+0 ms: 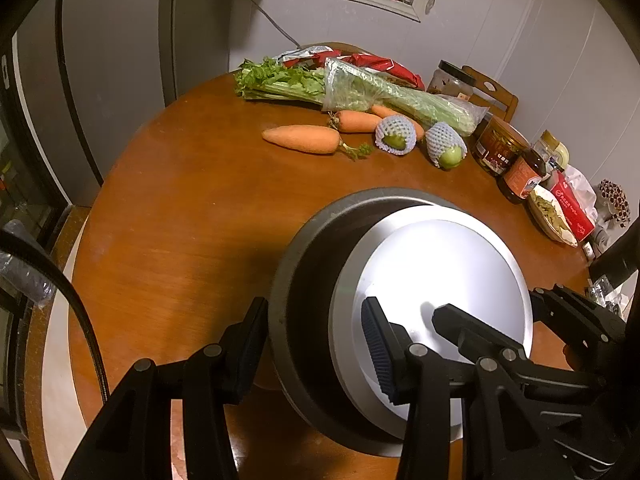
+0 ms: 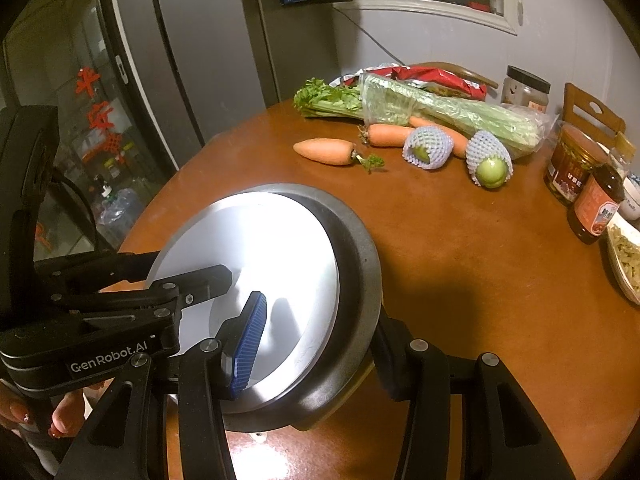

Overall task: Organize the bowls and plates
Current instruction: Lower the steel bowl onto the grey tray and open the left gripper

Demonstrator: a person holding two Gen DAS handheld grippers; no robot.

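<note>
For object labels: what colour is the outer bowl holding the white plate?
Dark grey bowl, clearest in the right wrist view.

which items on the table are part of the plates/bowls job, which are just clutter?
Job:
- dark bowl, held at opposite rim sides by left gripper and right gripper
- white plate tilted inside it

Clutter:
- carrots
- celery
- net-wrapped fruits
- jars
- sauce bottle

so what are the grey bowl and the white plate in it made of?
Grey bowl: looks like matte glazed ceramic or stoneware, with a dull, speckled, thick rim; could be melamine.
White plate: probably glossy glazed ceramic or porcelain, given the strong light glare and smooth surface.
</note>
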